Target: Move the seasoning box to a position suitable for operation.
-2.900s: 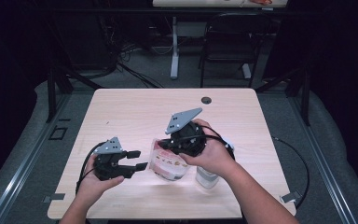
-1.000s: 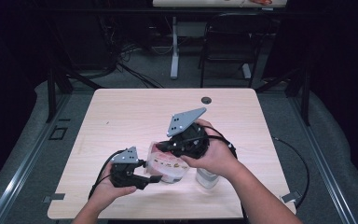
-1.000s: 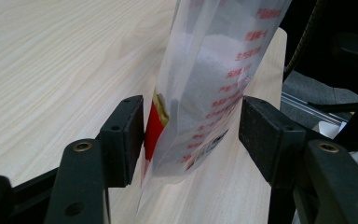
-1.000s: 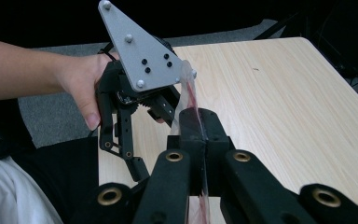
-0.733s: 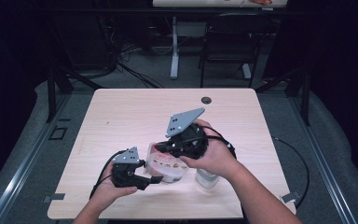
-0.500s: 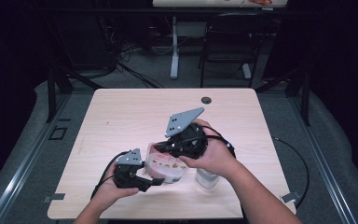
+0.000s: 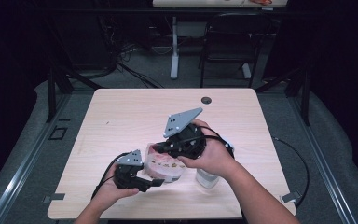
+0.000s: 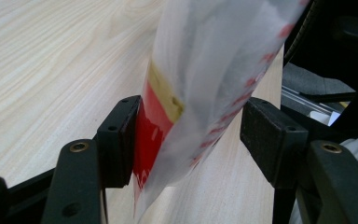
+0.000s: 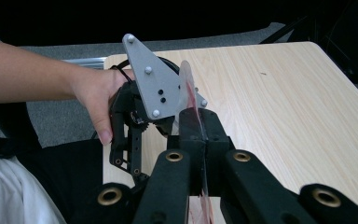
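Left gripper [image 7: 154, 183] had come in from the near-left of the table [image 7: 121, 112] since a few seconds earlier, when I had it sitting well apart from the packet; by this moment it was right up at the packet's near-left end. Its jaws stood apart with the clear plastic packet [image 8: 205, 88] hanging between them: in the left gripper view one pad [image 8: 121, 140] was touching the red-printed face, while the other pad [image 8: 270, 135] was clear of the film, so I called that gripper not yet clamped. My right gripper [image 9: 200, 126] had not shifted; it was clenched tight on the packet's thin sealed edge, holding the bag upright and edge-on above the table's near middle. In the high view the packet [image 7: 163, 165] sat between both tools, just left of a small white bottle [image 7: 207, 177] standing on the table under my right hand [image 7: 212, 156]. I judged the approach done, with a squeeze of the left jaws the next step, probably so that the two grips could pull the bag open.
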Demonstrator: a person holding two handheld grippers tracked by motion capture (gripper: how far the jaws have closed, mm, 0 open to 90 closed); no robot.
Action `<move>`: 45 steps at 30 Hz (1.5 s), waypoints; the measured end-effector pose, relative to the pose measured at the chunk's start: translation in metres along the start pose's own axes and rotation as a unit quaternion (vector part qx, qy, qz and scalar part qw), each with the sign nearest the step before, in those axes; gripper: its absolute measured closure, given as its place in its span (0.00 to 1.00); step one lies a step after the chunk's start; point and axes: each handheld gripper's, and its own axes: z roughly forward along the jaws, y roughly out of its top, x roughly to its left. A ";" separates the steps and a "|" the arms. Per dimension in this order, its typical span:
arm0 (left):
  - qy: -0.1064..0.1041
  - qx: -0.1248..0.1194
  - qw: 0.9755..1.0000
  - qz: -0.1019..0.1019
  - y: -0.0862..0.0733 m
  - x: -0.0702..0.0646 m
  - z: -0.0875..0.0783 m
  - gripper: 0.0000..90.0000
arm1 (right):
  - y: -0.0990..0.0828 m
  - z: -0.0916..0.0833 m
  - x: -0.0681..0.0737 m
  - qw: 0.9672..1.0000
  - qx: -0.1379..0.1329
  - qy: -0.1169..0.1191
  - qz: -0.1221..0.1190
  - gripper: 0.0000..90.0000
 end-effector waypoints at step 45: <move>0.012 0.050 0.999 0.006 0.002 -0.005 -0.009 0.69 | -0.019 -0.013 -0.002 1.000 -0.026 0.000 0.009 0.99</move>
